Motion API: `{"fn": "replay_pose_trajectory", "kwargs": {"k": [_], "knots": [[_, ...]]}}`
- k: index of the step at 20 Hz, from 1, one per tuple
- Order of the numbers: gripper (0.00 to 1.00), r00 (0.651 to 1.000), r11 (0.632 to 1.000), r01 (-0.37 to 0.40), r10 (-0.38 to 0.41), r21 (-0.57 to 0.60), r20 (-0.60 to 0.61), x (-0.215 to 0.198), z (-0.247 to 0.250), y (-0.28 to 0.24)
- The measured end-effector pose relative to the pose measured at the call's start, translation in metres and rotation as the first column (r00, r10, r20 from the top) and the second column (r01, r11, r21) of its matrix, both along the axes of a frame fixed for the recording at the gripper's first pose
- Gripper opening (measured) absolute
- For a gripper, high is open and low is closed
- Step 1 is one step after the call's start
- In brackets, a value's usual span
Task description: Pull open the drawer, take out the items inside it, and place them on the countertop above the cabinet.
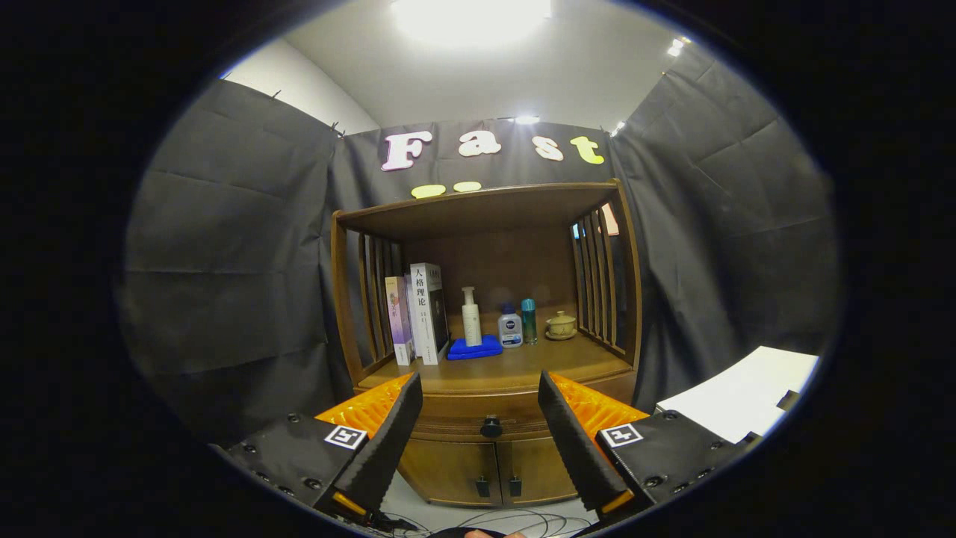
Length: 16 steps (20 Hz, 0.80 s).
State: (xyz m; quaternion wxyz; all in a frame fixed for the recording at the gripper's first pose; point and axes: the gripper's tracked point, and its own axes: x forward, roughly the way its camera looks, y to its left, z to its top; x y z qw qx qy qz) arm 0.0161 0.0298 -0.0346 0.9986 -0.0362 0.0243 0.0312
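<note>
Still at the start: drawer shut

Nothing removed yet. Drawer (489,420) sits closed at lower centre of the frame, its dark knob (491,427) untouched, under the worktop (523,368). Fingers (480,418) are spread wide and empty, short of the cabinet (478,467), framing the knob. Left to do, by my reading: pull, unload, place. Contents hidden.

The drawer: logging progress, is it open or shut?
Shut: the drawer front sits flush in the cabinet, knob untouched between the open gripper jaws.
</note>
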Motion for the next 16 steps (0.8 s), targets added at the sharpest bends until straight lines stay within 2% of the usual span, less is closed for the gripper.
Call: {"fn": "replay_pose_trajectory", "kwargs": {"k": [7, 16], "knots": [[0.98, 0.999, 1.000, -0.001, 0.001, 0.003, -0.052, 0.021, -0.030, -0.003], [0.98, 0.989, 1.000, 0.008, -0.004, 0.026, -0.147, 0.092, -0.090, 0.000]]}}
